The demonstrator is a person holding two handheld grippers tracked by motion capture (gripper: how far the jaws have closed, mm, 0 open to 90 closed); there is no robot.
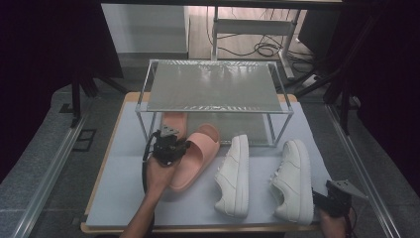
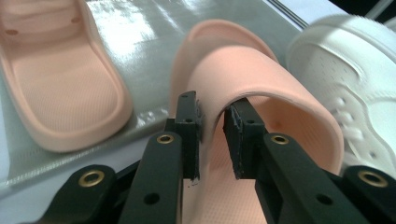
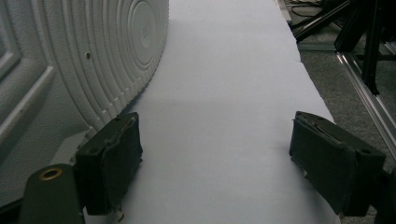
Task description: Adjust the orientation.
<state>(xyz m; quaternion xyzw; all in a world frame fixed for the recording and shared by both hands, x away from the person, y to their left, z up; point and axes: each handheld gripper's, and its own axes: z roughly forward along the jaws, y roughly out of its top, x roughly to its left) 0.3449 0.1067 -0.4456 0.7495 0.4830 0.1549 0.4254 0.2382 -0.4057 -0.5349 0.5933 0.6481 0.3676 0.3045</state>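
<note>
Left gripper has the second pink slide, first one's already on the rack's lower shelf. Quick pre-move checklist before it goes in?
1. Grip: left gripper pads pinch the strap of the pink slide, one jaw inside, one outside: ok.
2. Landing spot: bare lower shelf beside the other pink slide: ok.
3. Path: the near white sneaker lies close beside the held slide; whether they touch: cannot tell.
4. Rack upper-shelf clearance for the slide: cannot tell.
5. Right gripper open, nothing between its jaws, parked beside the far white sneaker's sole, out of the path: ok.
</note>
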